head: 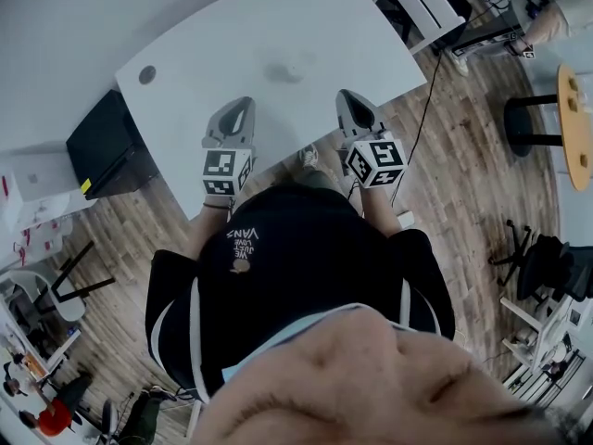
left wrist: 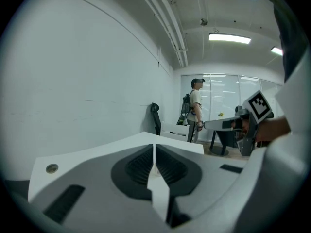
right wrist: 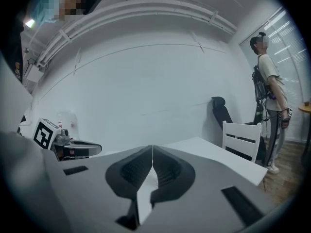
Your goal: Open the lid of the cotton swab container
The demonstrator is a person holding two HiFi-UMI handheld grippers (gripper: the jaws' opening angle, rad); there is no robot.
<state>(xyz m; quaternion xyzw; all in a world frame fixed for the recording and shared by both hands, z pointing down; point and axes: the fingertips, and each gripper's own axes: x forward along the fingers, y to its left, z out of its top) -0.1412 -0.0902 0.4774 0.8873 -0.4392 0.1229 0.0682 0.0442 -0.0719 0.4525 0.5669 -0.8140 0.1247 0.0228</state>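
The white table (head: 185,54) has a curved near edge running slantwise in front of the person, and both grippers reach just over that edge. The left gripper (head: 244,104) (left wrist: 154,146) and the right gripper (head: 345,96) (right wrist: 152,148) lie side by side, well apart. On each, the two jaws are pressed fully together with nothing between them.

Ahead of them the tabletop is wide and bare up to its far edge by the wall. It bears one round cable hole (head: 147,74) near the left corner and one small grey blur (head: 283,70) ahead of and between the grippers. The blur is too faint to tell whether it is the cotton swab container.

One black box (head: 102,142) sits on the floor against the table's left edge. One white chair (head: 422,3) (right wrist: 243,140) stands at the right end. One other person (left wrist: 195,108) (right wrist: 269,106) stands beyond that end, with open wooden floor (head: 463,184) between.
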